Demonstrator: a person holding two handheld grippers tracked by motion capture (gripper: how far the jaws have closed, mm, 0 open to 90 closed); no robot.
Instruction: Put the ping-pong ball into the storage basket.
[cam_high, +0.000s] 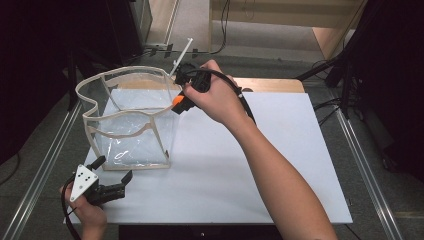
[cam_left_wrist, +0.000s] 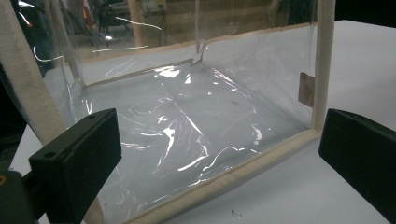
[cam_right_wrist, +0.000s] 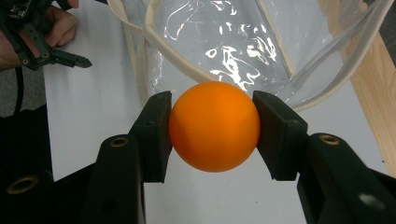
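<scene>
One clear bag (cam_high: 131, 120) with cream trim stands open on the white table (cam_high: 280, 165). At the bag's near corner the left gripper (cam_high: 114, 170) waits, jaws wide and empty. By its rim the right gripper (cam_right_wrist: 212, 126) clamps an orange ball (cam_right_wrist: 214, 126); next, probably, carry it over the opening and release.

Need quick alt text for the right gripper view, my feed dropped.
The right gripper clamps an orange ball between its two black jaws, just outside the rim of a clear plastic bag with beige trim. The left gripper, open, is at upper left over the white tabletop.
</scene>
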